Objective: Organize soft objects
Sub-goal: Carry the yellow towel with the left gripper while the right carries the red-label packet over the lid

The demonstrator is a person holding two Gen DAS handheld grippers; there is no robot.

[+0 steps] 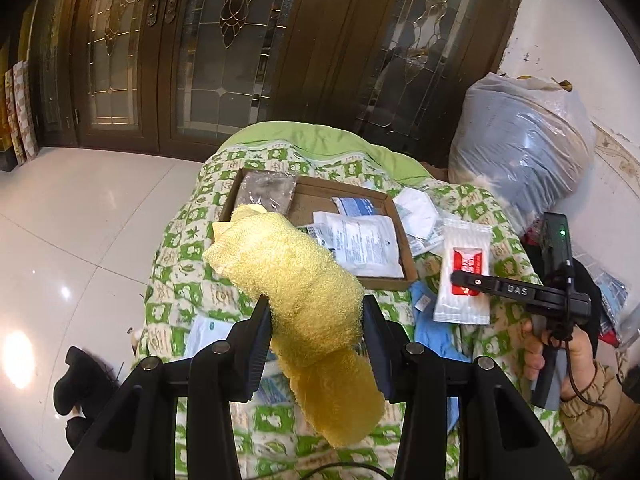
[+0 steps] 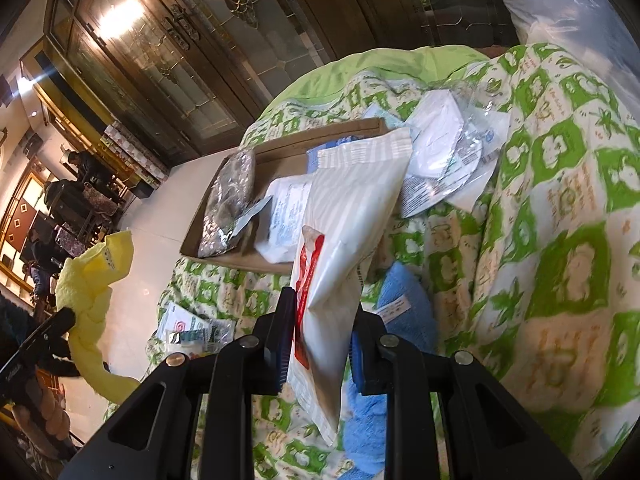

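My left gripper (image 1: 316,320) is shut on a rolled yellow towel (image 1: 296,280) and holds it above the green-patterned quilt (image 1: 180,280), just in front of the cardboard tray (image 1: 400,216). The towel also shows at the left of the right wrist view (image 2: 92,292). My right gripper (image 2: 324,320) is shut on a white packet with a red label (image 2: 344,232), held above the quilt (image 2: 560,240) near the tray (image 2: 288,148). The packet shows in the left wrist view (image 1: 464,272), with the right gripper (image 1: 472,280) on it.
The tray holds a grey bagged item (image 1: 266,192) and white packets (image 1: 360,240). A wrapped white mask (image 2: 436,140) lies to the right of the tray. A blue towel (image 2: 404,304) lies under my right gripper. A stuffed plastic bag (image 1: 520,140) stands at the right. Tiled floor (image 1: 80,220) lies left.
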